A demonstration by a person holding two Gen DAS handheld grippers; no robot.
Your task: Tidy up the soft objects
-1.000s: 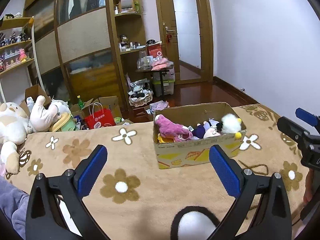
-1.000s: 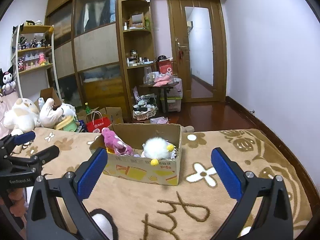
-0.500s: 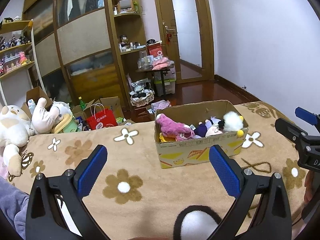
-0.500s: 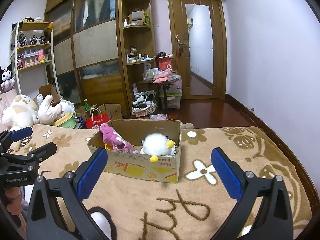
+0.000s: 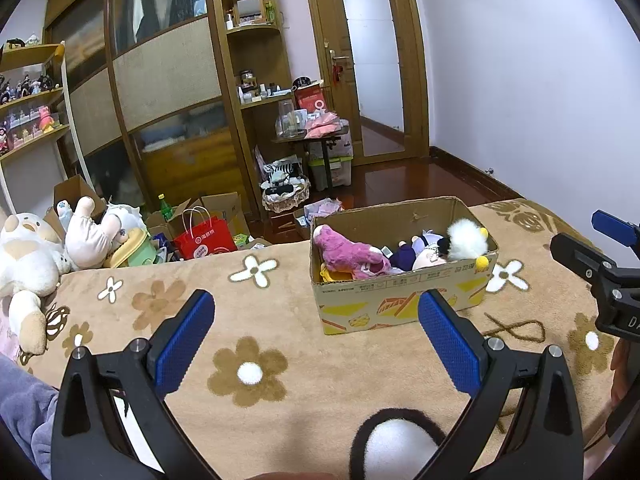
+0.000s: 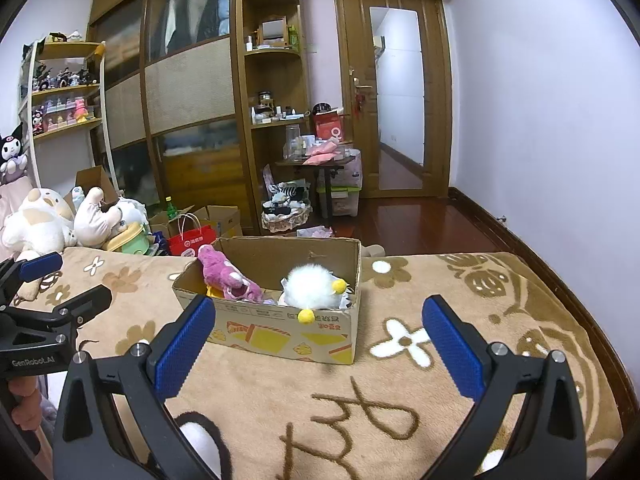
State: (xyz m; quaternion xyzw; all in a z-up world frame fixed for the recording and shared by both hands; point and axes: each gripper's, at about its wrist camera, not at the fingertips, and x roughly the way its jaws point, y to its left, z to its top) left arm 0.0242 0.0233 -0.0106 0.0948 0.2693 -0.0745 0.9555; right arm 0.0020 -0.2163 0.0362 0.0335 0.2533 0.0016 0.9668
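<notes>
Up close, the left gripper hangs with its blue-padded jaws spread wide and nothing between them; the right gripper is likewise wide apart and empty. Both hover over a tan plush blanket patterned with brown and white flowers. Ahead on it sits the cardboard box, holding a pink plush, a fluffy white toy with yellow bits and a dark purple doll between them. Past the blanket's far edge lie a red paper bag, open cartons, and a heap of large cream plush animals at the left. Beyond come a dark wood floor, a small cluttered side table, a tall wardrobe with corner shelves, and a glazed door.

The left wrist view alone shows the purple doll and a lilac sleeve at the lower left. The right wrist view alone shows the box's narrow end, brown script woven into the blanket and a black-eared doll beside the figurine shelves.
</notes>
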